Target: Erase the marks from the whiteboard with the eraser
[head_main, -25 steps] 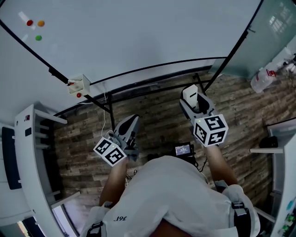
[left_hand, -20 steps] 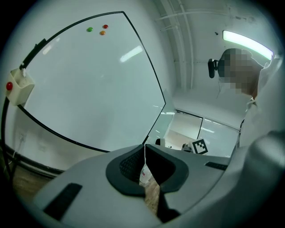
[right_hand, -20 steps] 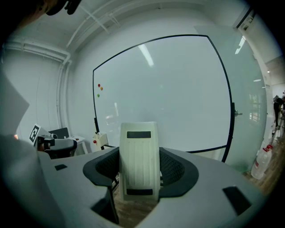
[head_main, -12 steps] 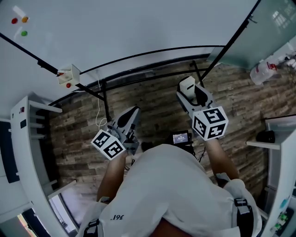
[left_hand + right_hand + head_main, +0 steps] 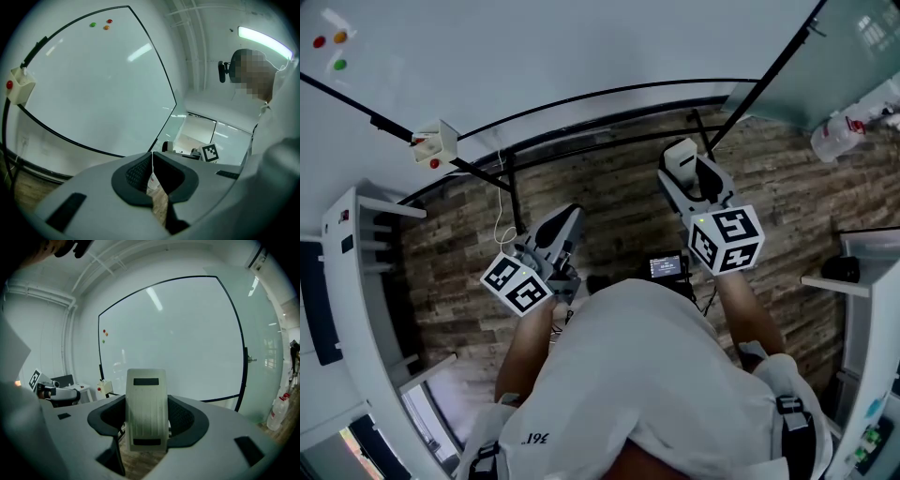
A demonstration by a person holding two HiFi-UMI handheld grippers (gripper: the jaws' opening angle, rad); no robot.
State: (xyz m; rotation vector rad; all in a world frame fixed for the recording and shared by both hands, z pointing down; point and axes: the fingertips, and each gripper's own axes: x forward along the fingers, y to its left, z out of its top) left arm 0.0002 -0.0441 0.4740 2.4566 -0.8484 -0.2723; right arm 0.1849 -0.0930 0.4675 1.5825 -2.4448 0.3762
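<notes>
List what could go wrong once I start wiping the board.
1. The eraser sticks out well beyond the jaws of the right gripper. Pressing it on the whiteboard could tilt it or make it slip.
2. No marks show on the board from here, so strokes may land on the wrong area.
3. Wiping far to the left could knock the coloured magnets or the small white box on the frame.
</notes>
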